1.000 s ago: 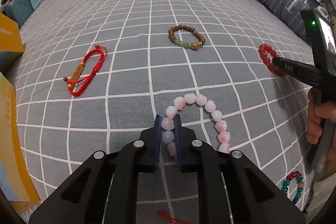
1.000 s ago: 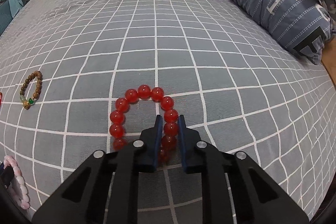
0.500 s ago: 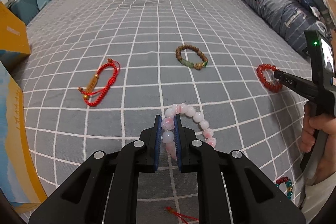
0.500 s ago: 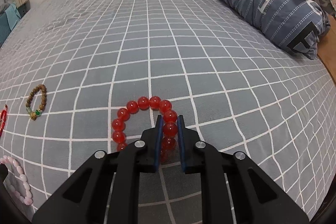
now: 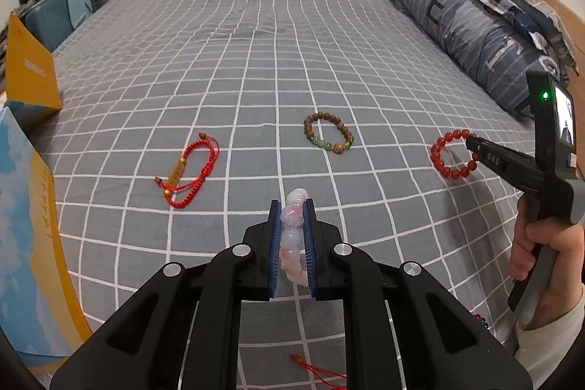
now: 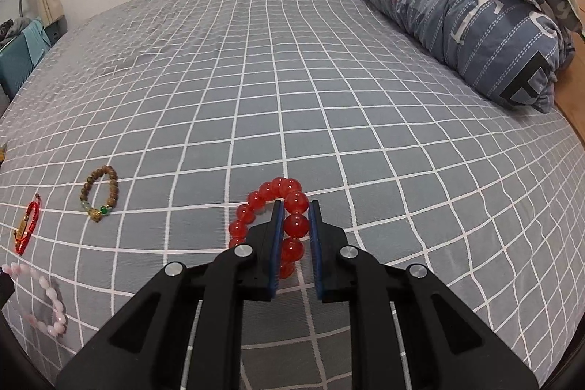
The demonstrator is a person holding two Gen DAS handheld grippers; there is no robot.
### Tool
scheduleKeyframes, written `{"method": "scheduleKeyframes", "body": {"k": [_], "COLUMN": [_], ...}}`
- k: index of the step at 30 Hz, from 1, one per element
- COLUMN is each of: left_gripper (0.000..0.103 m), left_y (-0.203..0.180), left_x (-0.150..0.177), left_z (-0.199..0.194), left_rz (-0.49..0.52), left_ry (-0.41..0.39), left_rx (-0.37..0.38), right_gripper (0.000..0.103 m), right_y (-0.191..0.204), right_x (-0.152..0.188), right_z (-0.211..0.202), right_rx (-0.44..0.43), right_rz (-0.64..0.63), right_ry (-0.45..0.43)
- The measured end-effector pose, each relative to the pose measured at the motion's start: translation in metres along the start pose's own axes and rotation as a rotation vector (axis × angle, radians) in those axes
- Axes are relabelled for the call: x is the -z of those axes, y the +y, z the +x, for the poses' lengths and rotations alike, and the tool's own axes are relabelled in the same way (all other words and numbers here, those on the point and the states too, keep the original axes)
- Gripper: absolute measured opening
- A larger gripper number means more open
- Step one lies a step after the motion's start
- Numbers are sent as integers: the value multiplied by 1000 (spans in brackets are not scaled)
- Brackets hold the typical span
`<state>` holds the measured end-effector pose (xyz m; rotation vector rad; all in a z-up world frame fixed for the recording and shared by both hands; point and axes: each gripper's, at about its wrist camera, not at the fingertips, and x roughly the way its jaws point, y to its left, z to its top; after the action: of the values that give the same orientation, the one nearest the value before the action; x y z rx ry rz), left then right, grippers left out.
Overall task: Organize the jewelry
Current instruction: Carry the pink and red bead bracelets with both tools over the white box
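Observation:
My left gripper [image 5: 291, 207] is shut on a pink and white bead bracelet [image 5: 290, 240] and holds it up off the grey checked bed; the bracelet hangs loose in the right wrist view [image 6: 44, 298]. My right gripper [image 6: 295, 207] is shut on a red bead bracelet [image 6: 289, 207], also lifted; it shows in the left wrist view [image 5: 449, 156]. A brown and green bead bracelet [image 5: 327, 132] and a red cord bracelet [image 5: 188, 167] lie on the bed ahead.
A yellow and blue box [image 5: 25, 225] stands at the left, another yellow box [image 5: 29, 79] behind it. A rolled blue quilt [image 6: 468, 13] lies along the right. A multicolour bead bracelet [image 5: 480, 318] and a red cord [image 5: 314, 368] lie near me.
Both grippers have risen, lifting their bracelets off the bed. The pink bracelet now hangs edge-on between the left fingers; the red one hangs from the right fingers.

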<state>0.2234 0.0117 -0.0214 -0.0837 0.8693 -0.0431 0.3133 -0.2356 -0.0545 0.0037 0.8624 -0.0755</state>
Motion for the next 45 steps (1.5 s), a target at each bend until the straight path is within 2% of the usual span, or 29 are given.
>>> {"method": "scheduleKeyframes", "body": {"k": [16,37,42,45], "left_gripper": [11,11,12,12], "left_y": [-2,14,22,31], "left_x": [-6,-8,-10,-13], "left_z": [-29,-42,-53,-63], "left_rz": [31,-11,-16,-34], "left_ry": [-132,-153,-148,-151], "left_rx": [-26,-73,-104,-130], "right_gripper": [13,13,13,13], "right_y": [18,30,57,77], "right_x": [-2,-4,-1,-2], "right_z": [-27,-64,-80,-94], "right_rx": [-41,-65,-79,-117], "right_rz": [-45,-62,-103,-125], "right_ry": [-78,-137,-153,-158]}}
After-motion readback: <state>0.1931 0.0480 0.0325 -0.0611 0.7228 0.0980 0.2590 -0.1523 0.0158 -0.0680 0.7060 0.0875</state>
